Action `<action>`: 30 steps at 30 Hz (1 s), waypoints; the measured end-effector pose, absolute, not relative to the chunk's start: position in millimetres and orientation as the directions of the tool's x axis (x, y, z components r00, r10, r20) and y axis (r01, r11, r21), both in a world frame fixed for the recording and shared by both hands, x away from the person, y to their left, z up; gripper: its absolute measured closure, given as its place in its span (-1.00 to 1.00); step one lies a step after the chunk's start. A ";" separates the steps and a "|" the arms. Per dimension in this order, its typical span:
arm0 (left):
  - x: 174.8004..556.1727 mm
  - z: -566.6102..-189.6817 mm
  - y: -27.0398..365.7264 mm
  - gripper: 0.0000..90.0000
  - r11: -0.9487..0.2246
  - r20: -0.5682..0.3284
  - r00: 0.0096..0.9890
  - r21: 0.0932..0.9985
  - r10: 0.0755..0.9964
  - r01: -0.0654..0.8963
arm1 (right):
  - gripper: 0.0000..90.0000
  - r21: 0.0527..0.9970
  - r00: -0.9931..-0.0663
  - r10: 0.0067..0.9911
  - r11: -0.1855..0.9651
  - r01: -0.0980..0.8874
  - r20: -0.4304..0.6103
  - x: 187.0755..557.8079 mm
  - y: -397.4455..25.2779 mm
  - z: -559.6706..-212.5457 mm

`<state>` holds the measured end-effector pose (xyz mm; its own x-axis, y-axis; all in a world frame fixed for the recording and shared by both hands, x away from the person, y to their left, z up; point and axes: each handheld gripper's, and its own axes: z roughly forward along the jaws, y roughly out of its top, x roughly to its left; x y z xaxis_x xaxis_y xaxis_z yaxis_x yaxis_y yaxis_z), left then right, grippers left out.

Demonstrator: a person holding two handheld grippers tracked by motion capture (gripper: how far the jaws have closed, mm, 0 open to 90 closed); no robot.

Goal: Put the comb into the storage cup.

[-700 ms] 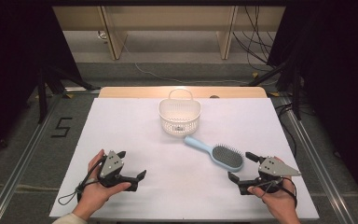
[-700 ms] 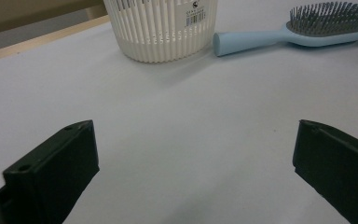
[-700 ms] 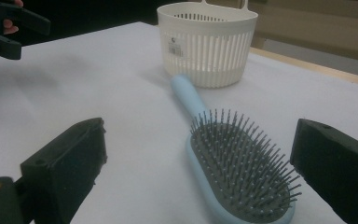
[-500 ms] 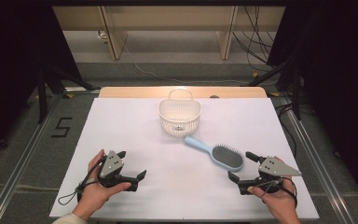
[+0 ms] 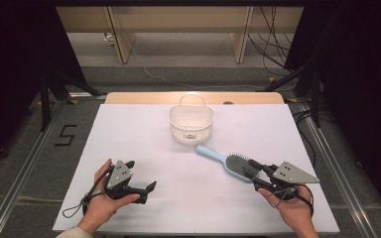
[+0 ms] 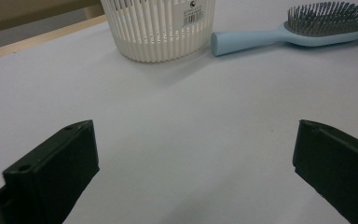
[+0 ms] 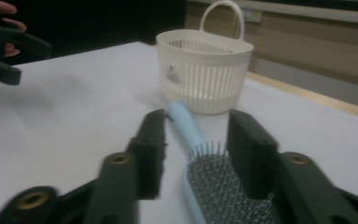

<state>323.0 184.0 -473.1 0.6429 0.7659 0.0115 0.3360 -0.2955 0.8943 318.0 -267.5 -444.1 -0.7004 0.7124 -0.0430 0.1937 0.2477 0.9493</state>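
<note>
Right tool sits low over the brush end of the hairbrush, its jaws spread to either side of the bristle pad and not yet pressing on it. From the right gripper view the brush lies between the two black jaws, bristles up, with the pale blue handle running away toward the basket. It rests flat on the white surface, right of centre, handle tip just beside the basket's near wall. The left tool rests near the left edge with its jaws wide apart and nothing between them.

My worry is the grip point. Closing on the wide, rounded head could let the smooth plastic squirt out sideways, or the jaws could catch bristles instead of the rim and hold it crookedly. Held by the head, the long handle may swing and knock the light basket, which looks easy to tip or shove. A push forward before closing would also slide the brush into it.
</note>
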 end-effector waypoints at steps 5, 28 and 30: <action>322.9 -473.2 183.9 -1.00 -0.294 0.009 0.643 0.894 0.766 0.338 | 0.89 0.940 -0.689 0.723 0.267 0.213 -0.049 325.6 -260.7 -439.2; 323.0 -473.4 184.1 -1.00 -0.292 0.005 0.645 0.895 0.764 0.338 | 1.00 0.874 -0.677 0.735 0.347 0.339 -0.029 378.9 -196.0 -436.9; 322.9 -473.4 184.0 -1.00 -0.291 0.005 0.645 0.895 0.764 0.338 | 1.00 0.866 -0.670 0.742 0.350 0.358 -0.023 383.8 -190.6 -437.4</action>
